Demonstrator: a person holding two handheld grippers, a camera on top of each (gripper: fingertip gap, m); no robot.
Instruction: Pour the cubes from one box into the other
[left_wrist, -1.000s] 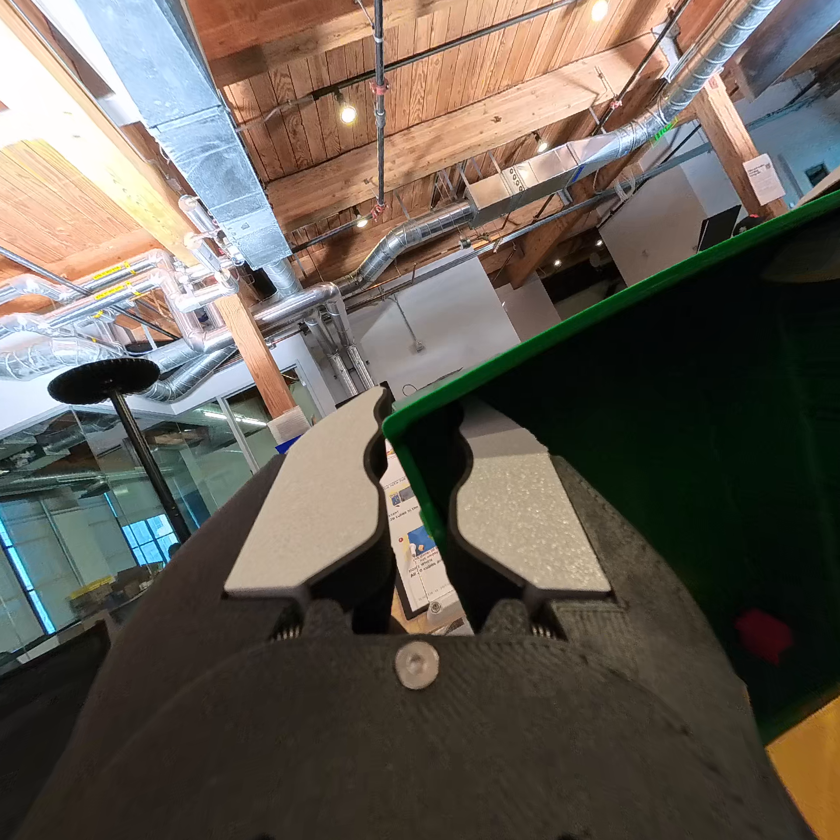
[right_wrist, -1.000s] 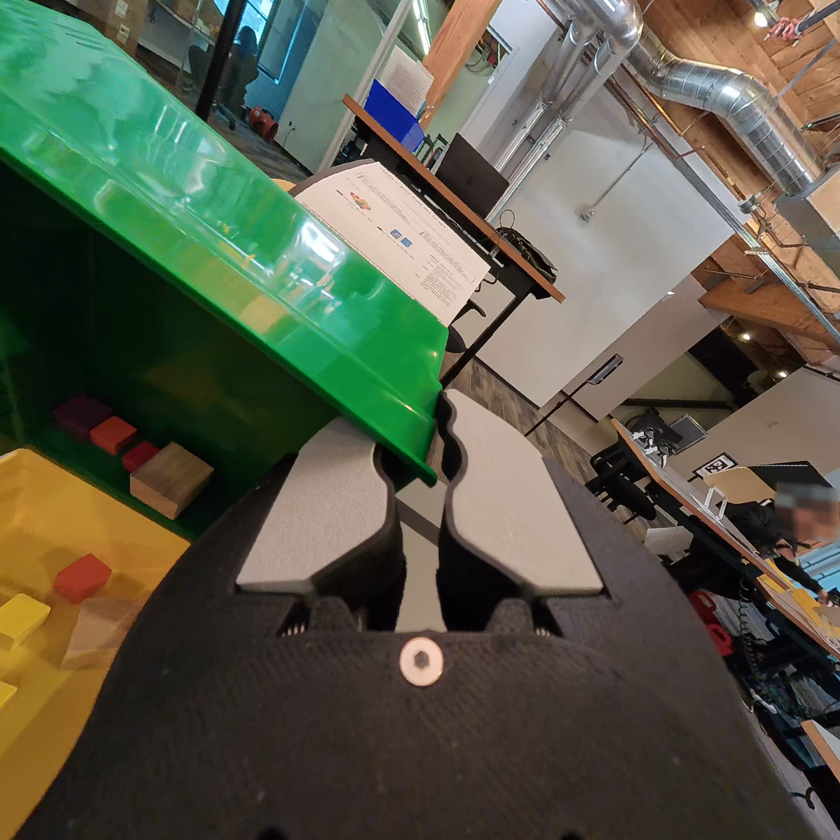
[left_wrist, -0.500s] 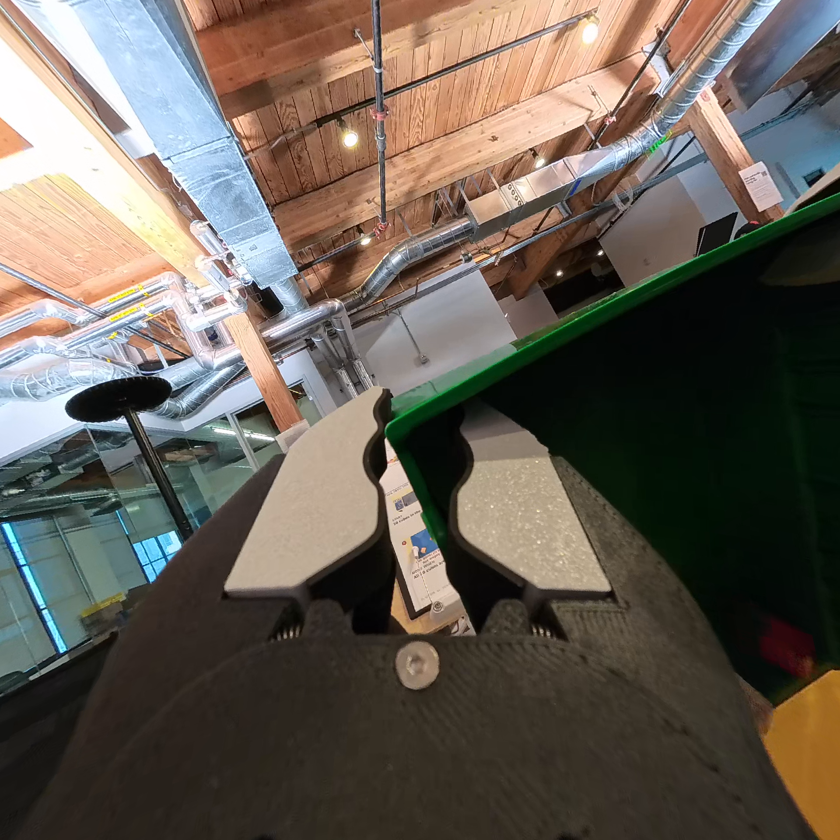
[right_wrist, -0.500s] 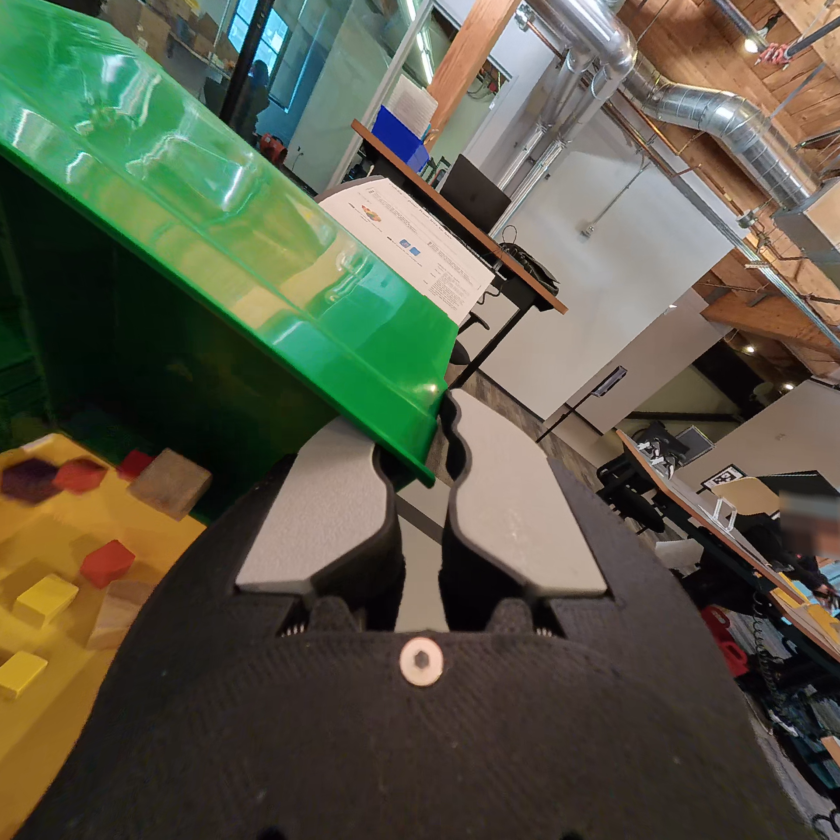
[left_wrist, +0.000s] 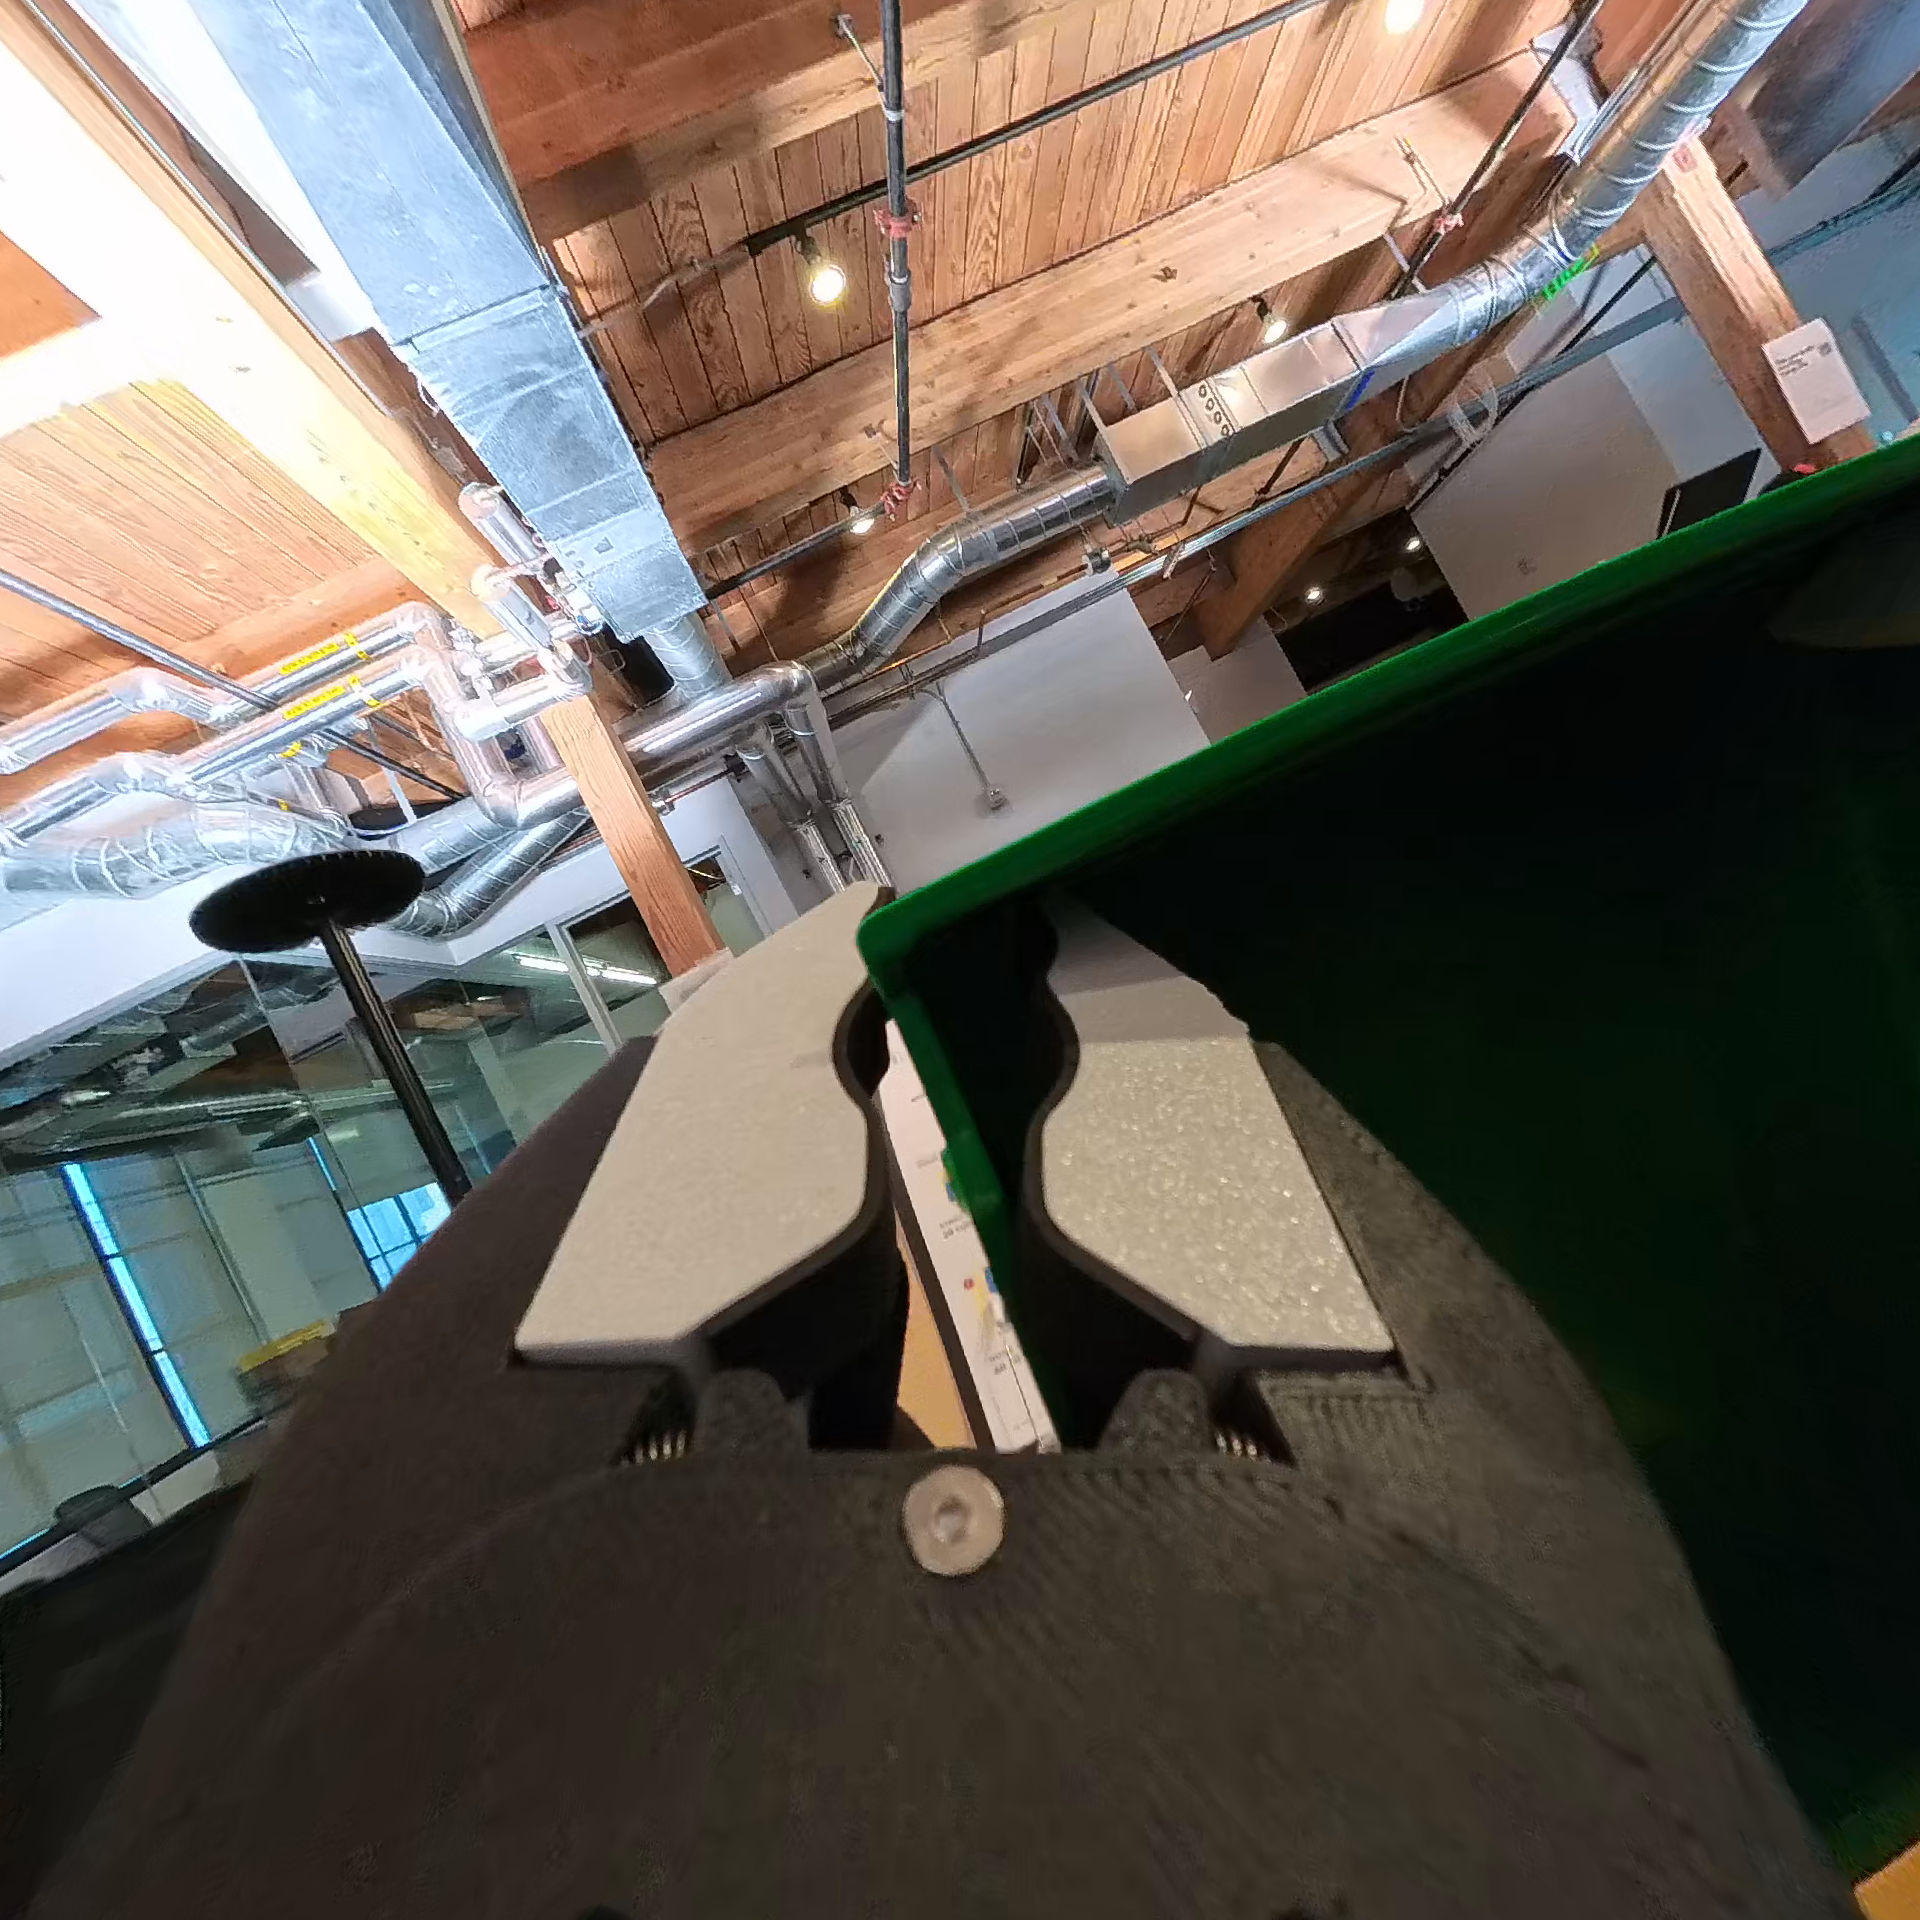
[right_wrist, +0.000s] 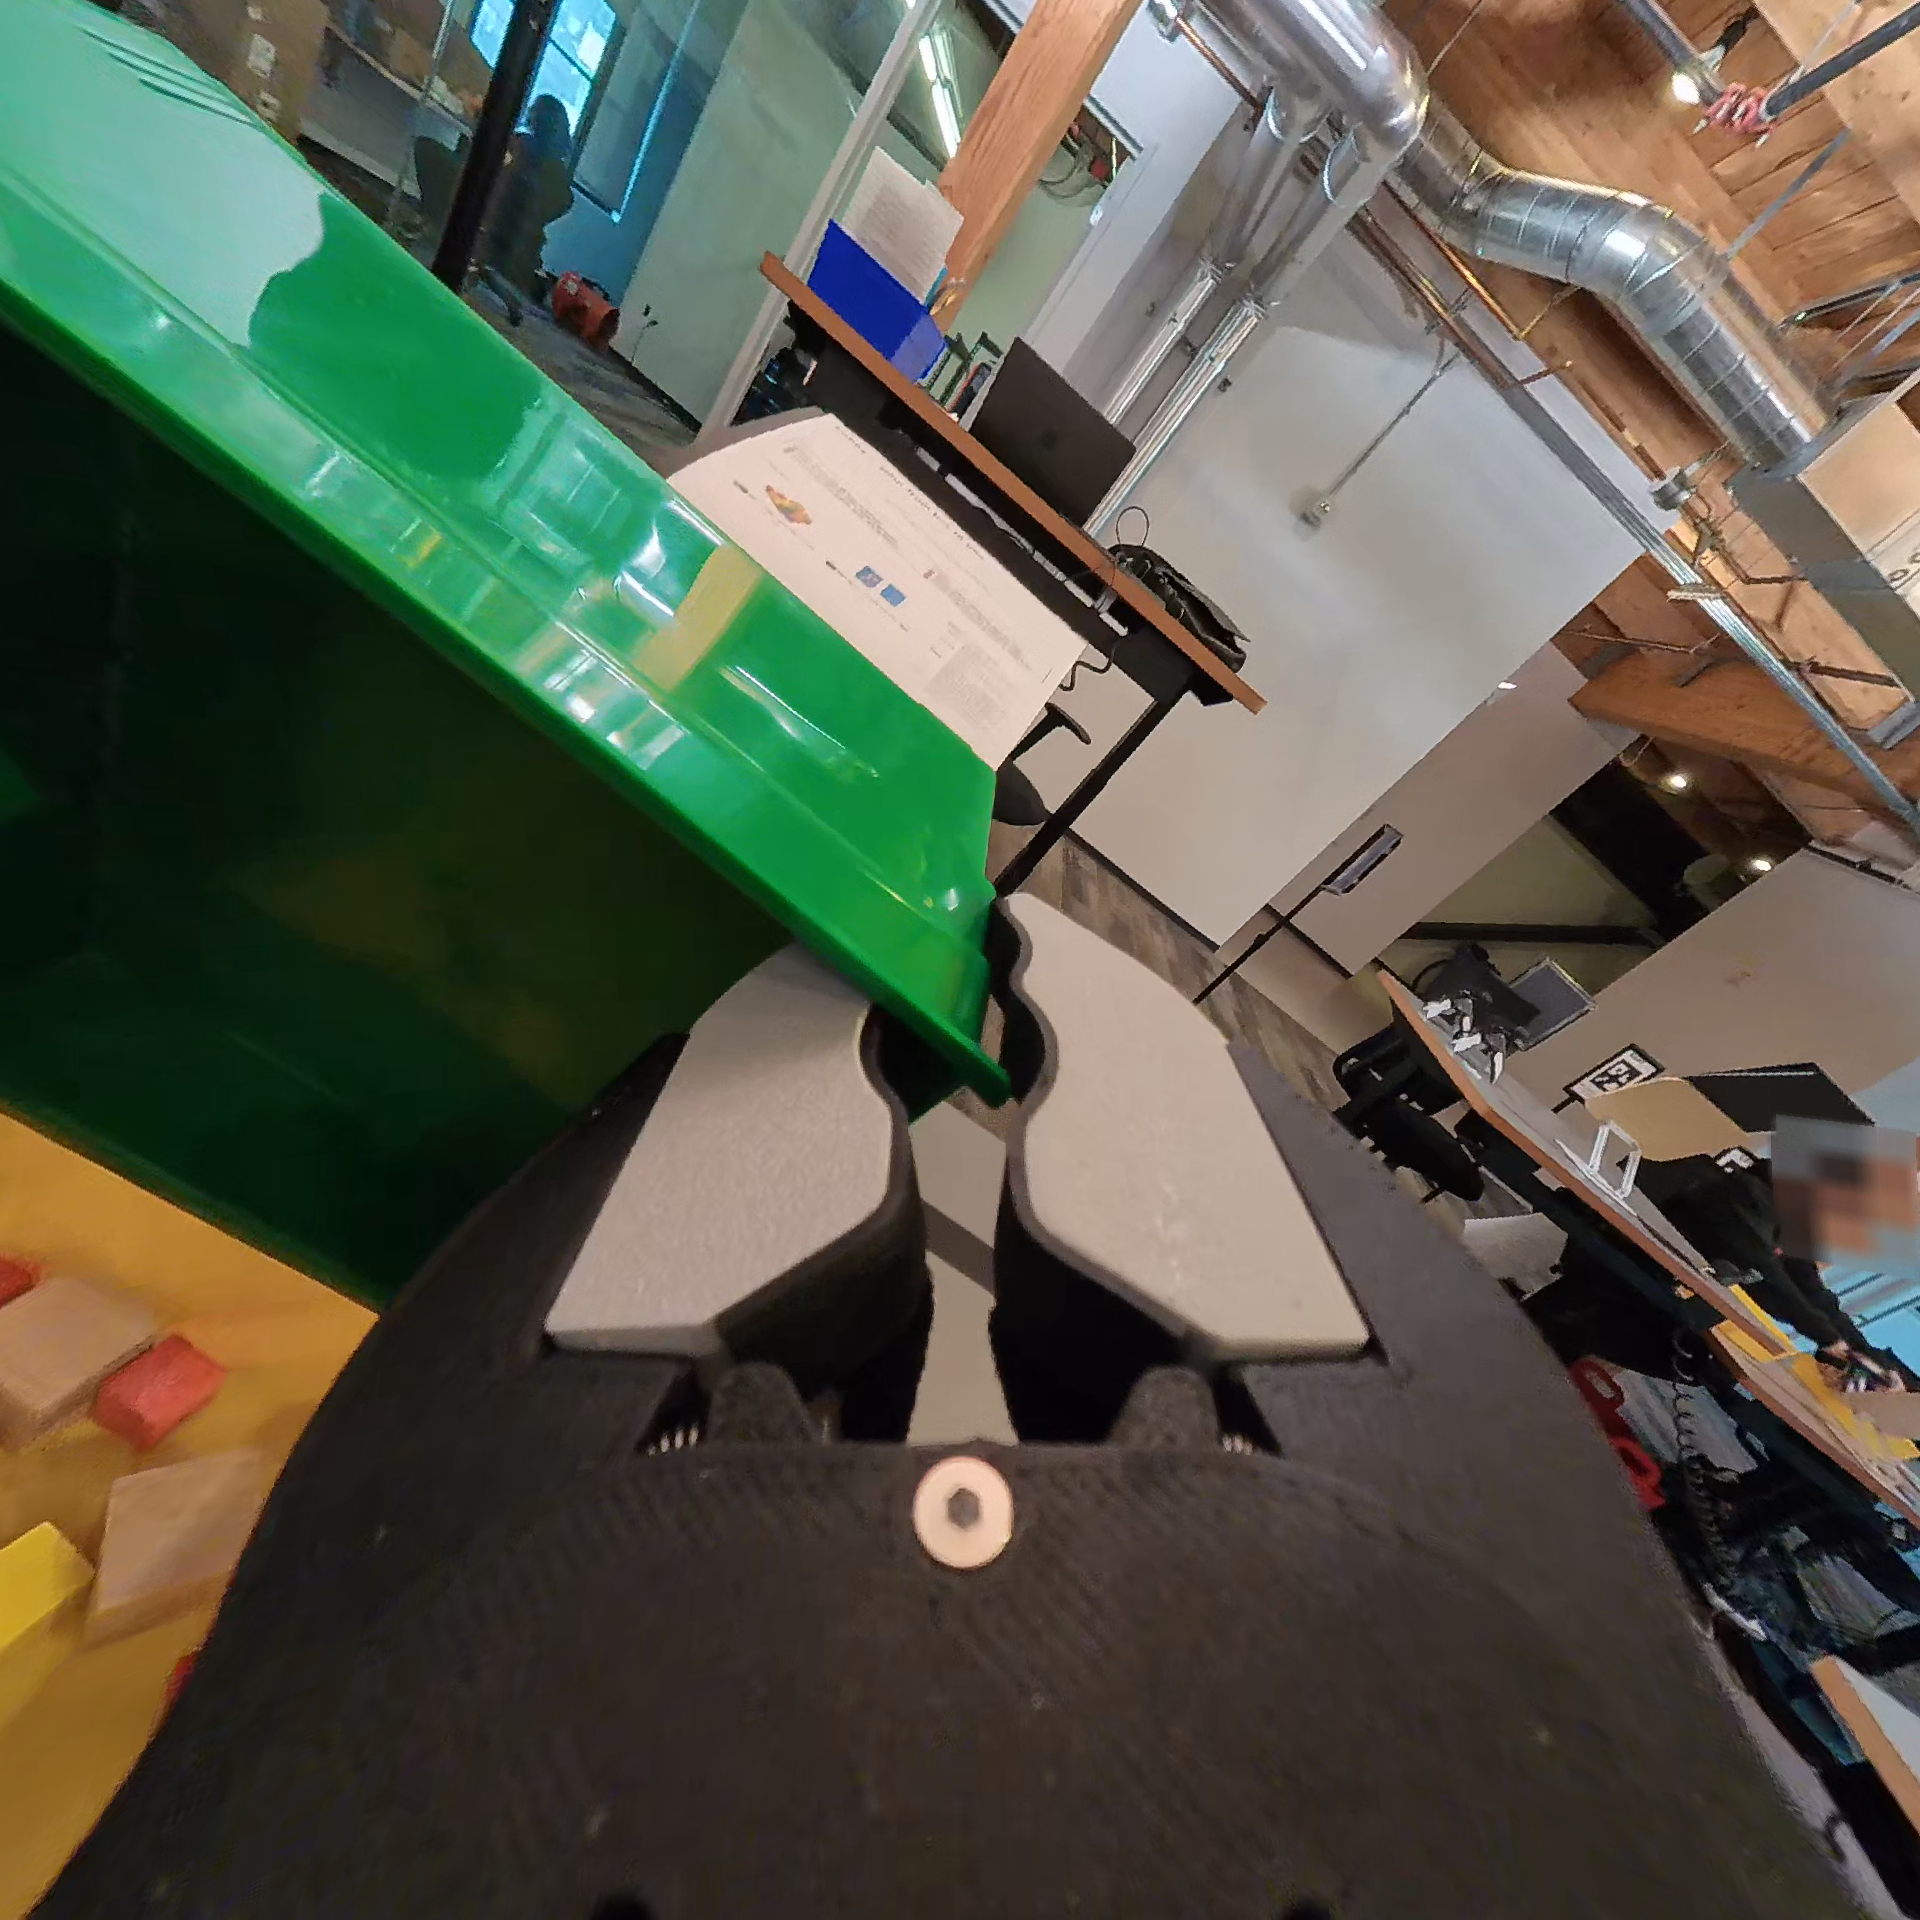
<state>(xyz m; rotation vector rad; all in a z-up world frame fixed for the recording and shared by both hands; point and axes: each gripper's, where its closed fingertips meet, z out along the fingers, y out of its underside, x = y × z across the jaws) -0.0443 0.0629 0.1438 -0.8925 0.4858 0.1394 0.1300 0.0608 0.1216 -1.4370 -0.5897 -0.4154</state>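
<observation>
A green box is held tipped steeply over a yellow box. My left gripper is shut on the green box's left rim; its dark inside fills the right of that view. My right gripper is shut on the green box's right rim corner. The green box's inside looks empty in both views. Several cubes lie in the yellow box: a red one, wooden ones and a yellow one.
A printed sheet stands behind the boxes. Desks with a laptop and a blue bin are farther back. A person sits at desks on the far right. A black pole lamp, ducts and ceiling beams fill the left view.
The green box has tipped further up. The last cubes, a wooden one and red ones, slid out of it into the yellow box. Both grippers kept their hold.
</observation>
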